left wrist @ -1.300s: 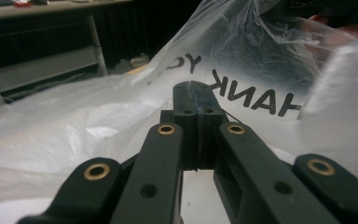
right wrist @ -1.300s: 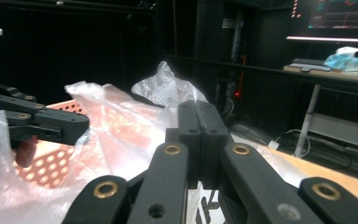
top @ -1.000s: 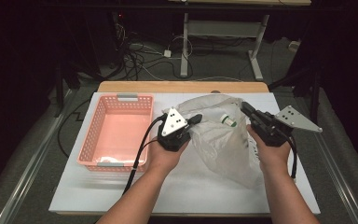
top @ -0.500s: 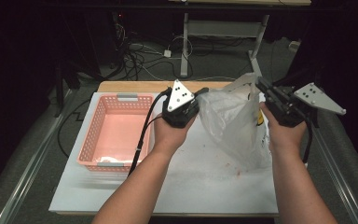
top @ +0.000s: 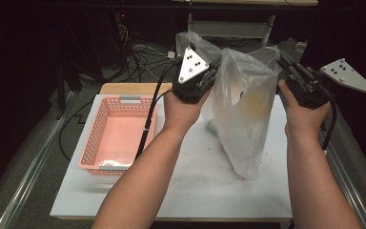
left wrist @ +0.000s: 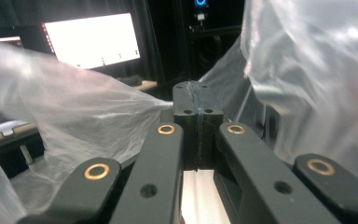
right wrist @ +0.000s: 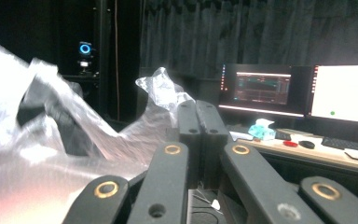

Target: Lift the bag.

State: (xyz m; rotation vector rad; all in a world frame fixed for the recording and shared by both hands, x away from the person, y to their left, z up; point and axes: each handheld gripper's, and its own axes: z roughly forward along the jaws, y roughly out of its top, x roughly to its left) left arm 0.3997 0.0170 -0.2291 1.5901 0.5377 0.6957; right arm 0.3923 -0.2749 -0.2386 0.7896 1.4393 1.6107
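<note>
A clear plastic bag hangs upright between my two grippers, its bottom low over the white table top. Something yellowish shows faintly inside it. My left gripper is shut on the bag's upper left edge, and its jaws pinch thin film that spreads to both sides. My right gripper is shut on the upper right edge; a crumpled tuft of bag sticks up beside its closed tips. Both are held high, level with each other.
A pink mesh basket stands on the left of the table with a pale item at its near end. A small pale object lies on the table behind the bag. Cables and a desk frame sit beyond the far edge.
Both hands have risen and carried the bag up with them. It lay slumped on the table and now hangs stretched out.
</note>
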